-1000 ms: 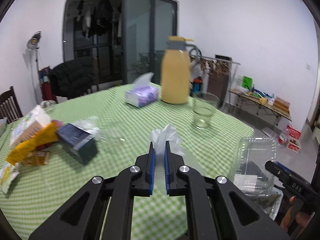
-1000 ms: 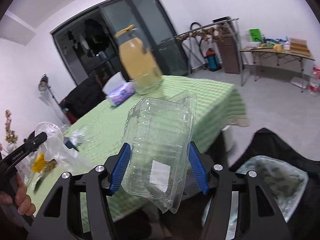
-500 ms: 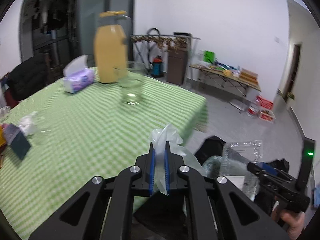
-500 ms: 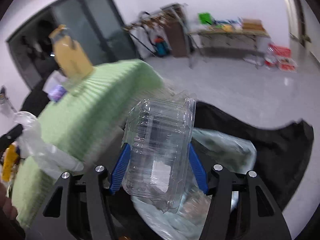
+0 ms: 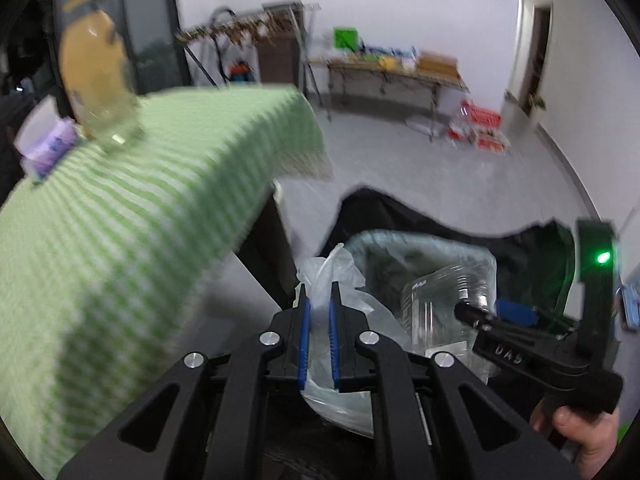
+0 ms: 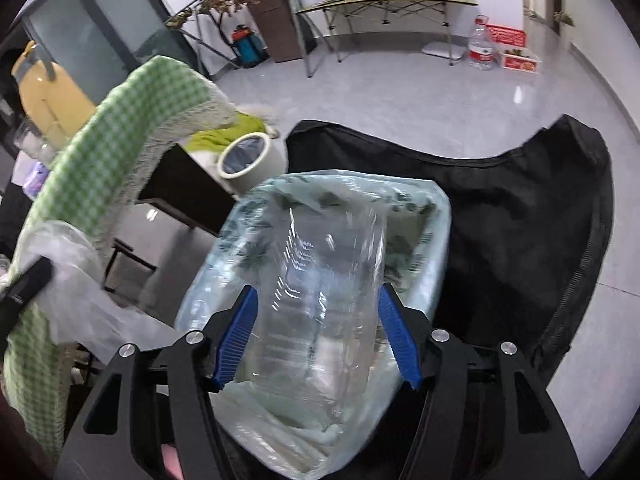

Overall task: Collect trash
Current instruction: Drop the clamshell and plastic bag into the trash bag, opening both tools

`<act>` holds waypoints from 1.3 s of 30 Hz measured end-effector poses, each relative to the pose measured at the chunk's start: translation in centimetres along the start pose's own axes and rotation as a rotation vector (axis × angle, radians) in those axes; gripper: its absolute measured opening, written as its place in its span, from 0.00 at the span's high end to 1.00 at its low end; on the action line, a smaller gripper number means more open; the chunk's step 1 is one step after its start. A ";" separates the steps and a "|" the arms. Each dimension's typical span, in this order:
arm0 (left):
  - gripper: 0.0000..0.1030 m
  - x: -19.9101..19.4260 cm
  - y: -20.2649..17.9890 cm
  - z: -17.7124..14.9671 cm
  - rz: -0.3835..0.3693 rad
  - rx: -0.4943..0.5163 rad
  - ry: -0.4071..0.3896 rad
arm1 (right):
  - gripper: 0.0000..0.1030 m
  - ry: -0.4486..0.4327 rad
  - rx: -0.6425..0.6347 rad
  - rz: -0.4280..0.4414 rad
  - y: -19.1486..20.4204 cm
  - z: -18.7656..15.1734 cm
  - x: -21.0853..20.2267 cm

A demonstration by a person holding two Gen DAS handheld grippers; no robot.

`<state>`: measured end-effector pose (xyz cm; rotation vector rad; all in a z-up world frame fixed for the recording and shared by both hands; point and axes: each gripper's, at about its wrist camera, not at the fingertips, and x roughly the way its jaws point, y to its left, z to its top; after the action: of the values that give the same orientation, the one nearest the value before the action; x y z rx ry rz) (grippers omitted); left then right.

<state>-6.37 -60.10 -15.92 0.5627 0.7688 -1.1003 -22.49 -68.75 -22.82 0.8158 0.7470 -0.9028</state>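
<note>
Now both grippers hang over the lined bin (image 6: 432, 216) beside the table (image 5: 120, 208); a second ago they were above the tabletop. Left gripper (image 5: 318, 300): jaws clenched on one crumpled plastic bag (image 5: 340, 268). Right gripper (image 6: 316, 308): jaws have just been opening, the one clear clamshell box (image 6: 324, 280) between them, blurred, so contact with the pads is hard to judge. Box bottom is hidden behind the jaws. One tape roll (image 6: 250, 160) lies beyond the bin.

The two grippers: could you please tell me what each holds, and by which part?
The left gripper pinches a thin plastic bag by its bunched top. The clear plastic box sits between the right gripper's just-widening pads, over the lined bin.
</note>
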 end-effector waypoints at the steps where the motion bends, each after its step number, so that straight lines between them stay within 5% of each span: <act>1: 0.94 0.9 -0.1 -0.2 -0.010 -0.002 0.026 | 0.39 -0.007 -0.002 -0.016 -0.1 -0.1 -0.2; 6: 0.85 5.6 -1.1 -0.9 -0.043 -0.013 0.151 | 0.35 -0.044 -0.019 -0.046 -0.6 -0.7 -0.2; 9: 0.57 7.6 -1.5 -1.5 -0.042 -0.010 0.209 | 0.34 -0.039 -0.060 -0.070 -0.7 -1.3 0.5; 13: 0.39 8.5 -2.1 -2.4 -0.023 0.042 0.215 | 0.34 0.045 -0.008 -0.086 -2.1 -1.5 2.4; 17: 0.34 8.6 -1.9 -3.0 -0.013 0.091 0.228 | 0.34 0.146 0.003 -0.205 -4.0 -2.0 5.2; 19: 0.32 8.8 -1.5 -3.4 -0.003 0.099 0.235 | 0.34 0.198 0.037 -0.169 -4.9 -2.3 6.2; 30: 0.30 8.8 0.1 -4.3 -0.005 0.079 0.285 | 0.34 0.180 0.010 -0.133 -4.0 -2.5 6.0; 39: 0.24 3.1 1.9 -1.1 0.003 0.046 0.151 | 0.34 0.142 -0.100 -0.174 -0.9 -1.5 4.9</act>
<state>-4.15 -60.38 -19.00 0.6917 0.8752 -1.0835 -21.57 -69.62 -27.83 0.7398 0.9910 -0.9610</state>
